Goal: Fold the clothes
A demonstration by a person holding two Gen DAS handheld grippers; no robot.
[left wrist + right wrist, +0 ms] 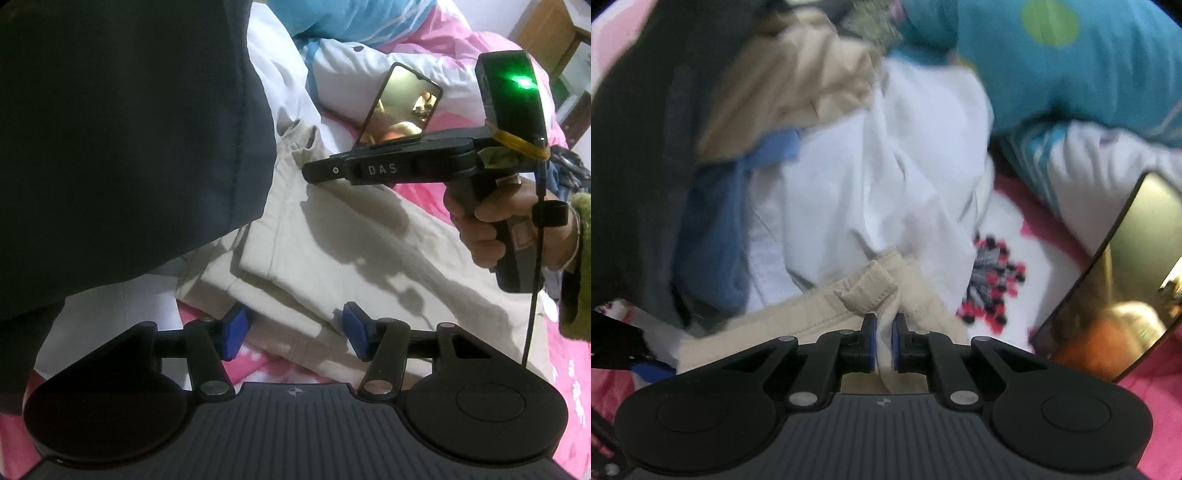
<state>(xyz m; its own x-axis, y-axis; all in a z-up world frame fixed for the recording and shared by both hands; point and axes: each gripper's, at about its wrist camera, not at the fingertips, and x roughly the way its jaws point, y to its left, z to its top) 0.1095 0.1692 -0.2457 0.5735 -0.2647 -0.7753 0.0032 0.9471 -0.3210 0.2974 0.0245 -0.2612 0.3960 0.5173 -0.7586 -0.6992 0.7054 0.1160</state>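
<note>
At lower centre of the right wrist view, the beige trousers (820, 314) lie on the pink bedspread (1145, 424), waistband edge clamped between the closed right gripper (883, 349) pads, beside the belt loop (868, 291). In the left wrist view the trousers' long axis runs from upper left to lower right. The left gripper (293, 338) hovers over their lower edge, fingers apart, nothing held. Both grippers point steeply downward. A white garment (868, 177) lies just beyond.
</note>
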